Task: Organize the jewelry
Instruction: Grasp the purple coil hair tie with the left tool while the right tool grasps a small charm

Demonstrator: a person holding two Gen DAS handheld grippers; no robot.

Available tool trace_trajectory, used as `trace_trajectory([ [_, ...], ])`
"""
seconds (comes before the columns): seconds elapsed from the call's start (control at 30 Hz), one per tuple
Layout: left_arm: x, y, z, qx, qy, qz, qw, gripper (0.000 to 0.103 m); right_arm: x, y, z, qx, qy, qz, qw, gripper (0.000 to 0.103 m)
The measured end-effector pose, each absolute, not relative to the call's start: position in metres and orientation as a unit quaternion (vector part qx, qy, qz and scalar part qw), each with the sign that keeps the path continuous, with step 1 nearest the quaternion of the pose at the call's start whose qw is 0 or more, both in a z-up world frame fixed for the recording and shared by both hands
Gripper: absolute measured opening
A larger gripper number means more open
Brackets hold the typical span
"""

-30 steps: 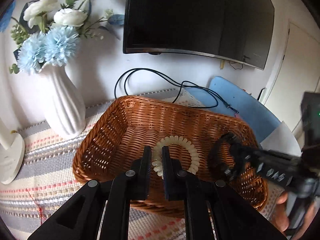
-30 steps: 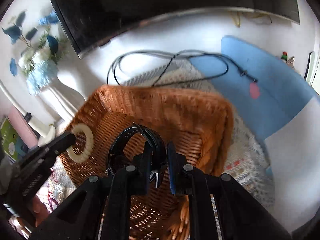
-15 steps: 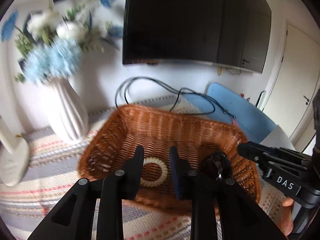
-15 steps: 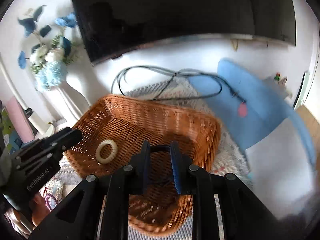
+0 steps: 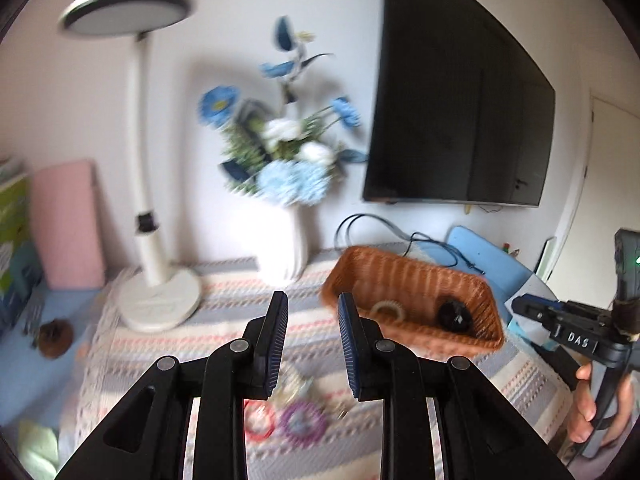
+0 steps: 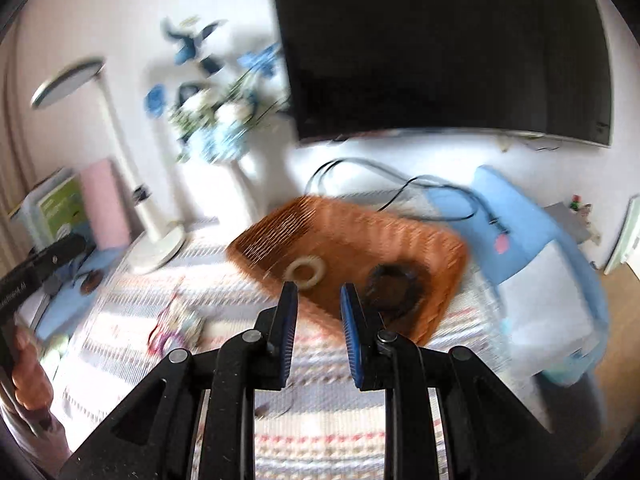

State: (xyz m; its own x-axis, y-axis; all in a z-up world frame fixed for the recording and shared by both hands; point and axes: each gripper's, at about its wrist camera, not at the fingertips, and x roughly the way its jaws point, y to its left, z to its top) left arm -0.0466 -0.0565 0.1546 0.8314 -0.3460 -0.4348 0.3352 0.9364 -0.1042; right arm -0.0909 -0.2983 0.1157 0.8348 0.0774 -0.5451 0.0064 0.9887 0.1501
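Left wrist view: we look along own fingers, tilted down, from left of wicker basket (image 5: 412, 276), basket well ahead. Right wrist view: we look down steeper, basket (image 6: 360, 240) nearer, just beyond fingertips. Both share basket, vase (image 5: 286, 248), lamp (image 5: 156, 300), screen (image 6: 440, 48).

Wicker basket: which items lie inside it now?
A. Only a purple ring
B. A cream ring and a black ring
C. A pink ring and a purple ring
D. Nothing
B: the wicker basket holds a cream ring and a black ring.
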Motion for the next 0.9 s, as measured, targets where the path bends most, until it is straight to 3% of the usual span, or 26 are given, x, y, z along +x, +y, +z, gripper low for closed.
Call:
trace_trajectory([
  [0.37, -0.008, -0.032, 0.055, -0.034, 0.371, -0.192, 0.908, 0.027, -0.075, -0.268, 0.035, 0.082, 0.391, 0.09, 0.912, 0.025],
  [0.63, 0.008, -0.058, 0.03, 0.023, 0.394, -0.174, 0.902, 0.027, -0.08, -0.27, 0.003, 0.077, 0.426, 0.11, 0.895, 0.025],
  [0.9, 0.014, -0.058, 0.02, 0.008, 0.402, -0.179, 0.898, 0.027, -0.078, -0.241, 0.003, 0.03, 0.42, 0.141, 0.896, 0.029],
])
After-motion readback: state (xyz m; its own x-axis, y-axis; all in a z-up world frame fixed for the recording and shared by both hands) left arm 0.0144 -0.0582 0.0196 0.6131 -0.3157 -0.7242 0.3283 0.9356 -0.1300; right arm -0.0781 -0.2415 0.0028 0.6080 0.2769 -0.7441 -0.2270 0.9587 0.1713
